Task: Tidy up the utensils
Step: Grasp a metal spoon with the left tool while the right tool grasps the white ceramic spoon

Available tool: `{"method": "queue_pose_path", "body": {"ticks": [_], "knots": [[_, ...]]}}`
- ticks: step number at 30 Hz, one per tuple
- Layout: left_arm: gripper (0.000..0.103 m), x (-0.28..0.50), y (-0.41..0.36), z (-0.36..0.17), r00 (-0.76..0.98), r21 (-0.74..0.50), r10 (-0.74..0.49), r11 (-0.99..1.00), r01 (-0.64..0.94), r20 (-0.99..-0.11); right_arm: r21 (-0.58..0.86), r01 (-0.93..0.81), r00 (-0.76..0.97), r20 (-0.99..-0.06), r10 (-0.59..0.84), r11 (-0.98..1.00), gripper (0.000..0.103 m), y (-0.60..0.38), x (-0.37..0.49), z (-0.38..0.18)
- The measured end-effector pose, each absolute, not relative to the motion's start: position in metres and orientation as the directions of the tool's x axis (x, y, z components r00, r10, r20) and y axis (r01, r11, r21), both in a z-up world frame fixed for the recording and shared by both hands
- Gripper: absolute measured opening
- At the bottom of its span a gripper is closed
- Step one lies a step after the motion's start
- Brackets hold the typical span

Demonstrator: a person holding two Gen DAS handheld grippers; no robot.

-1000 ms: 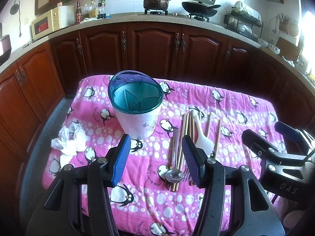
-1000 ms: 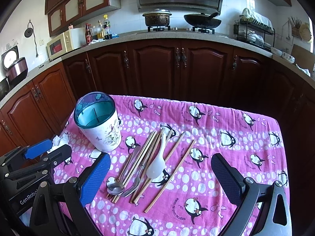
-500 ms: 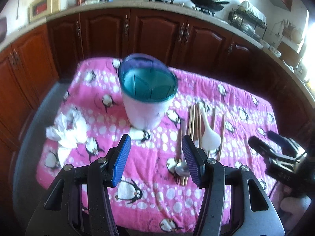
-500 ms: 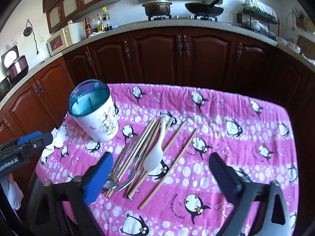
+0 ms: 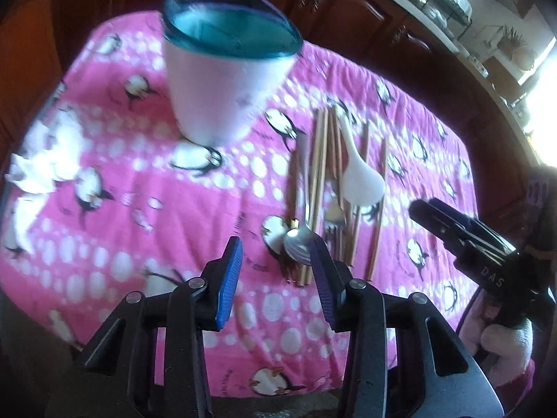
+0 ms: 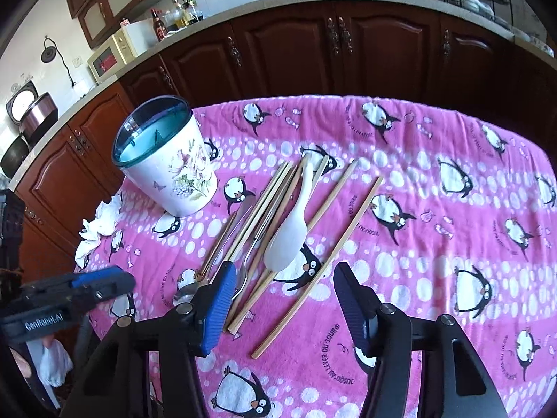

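Pink penguin-print cloth (image 6: 435, 181) covers the counter, and every utensil lies on it in one loose bundle, handles pointing away from me, which keeps the near ends within reach of both tools. I see wooden chopsticks (image 6: 315, 256), a metal spoon (image 5: 298, 244), a fork (image 6: 249, 261) and a white rice paddle (image 6: 289, 233) lying across the sticks. To the far left of them stands the holder (image 6: 167, 160), a white floral cup with a teal divided insert, upright and, as far as I can see into it, empty, so I judge that nothing is sorted yet.

My left hand-held gripper (image 5: 275, 271) points down at the spoon's bowl; its jaws have just been closing, yet they are partly apart and grip nothing, the spoon showing just beyond the right pad. My right hand-held gripper (image 6: 282, 299) has likewise been narrowing and holds nothing; its blue pads straddle the near ends of the chopsticks and the paddle without pressing on them. Crumpled white tissue (image 6: 94, 230) sits at the cloth's left edge, beside the holder.
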State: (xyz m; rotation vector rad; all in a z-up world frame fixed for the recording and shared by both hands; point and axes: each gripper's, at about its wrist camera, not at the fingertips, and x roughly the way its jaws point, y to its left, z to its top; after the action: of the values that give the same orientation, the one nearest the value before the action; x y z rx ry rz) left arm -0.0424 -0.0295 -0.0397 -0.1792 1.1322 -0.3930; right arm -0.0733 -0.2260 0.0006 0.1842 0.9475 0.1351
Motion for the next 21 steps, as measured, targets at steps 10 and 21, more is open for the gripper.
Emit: {"method": "queue_pose_path", "body": {"ticks": [10, 21], "knots": [[0.039, -0.03, -0.051, -0.067, 0.251, -0.399, -0.447, 0.89, 0.221, -0.859, 0.269, -0.033, 0.539, -0.806, 0.244, 0.962, 0.057, -0.235, -0.046, -0.021], [0.01, -0.018, -0.055, -0.078, 0.238, -0.378, -0.422, 0.901, 0.211, -0.875, 0.349, -0.021, 0.502, -0.807, 0.312, 0.937, 0.047, -0.246, -0.027, -0.042]]}}
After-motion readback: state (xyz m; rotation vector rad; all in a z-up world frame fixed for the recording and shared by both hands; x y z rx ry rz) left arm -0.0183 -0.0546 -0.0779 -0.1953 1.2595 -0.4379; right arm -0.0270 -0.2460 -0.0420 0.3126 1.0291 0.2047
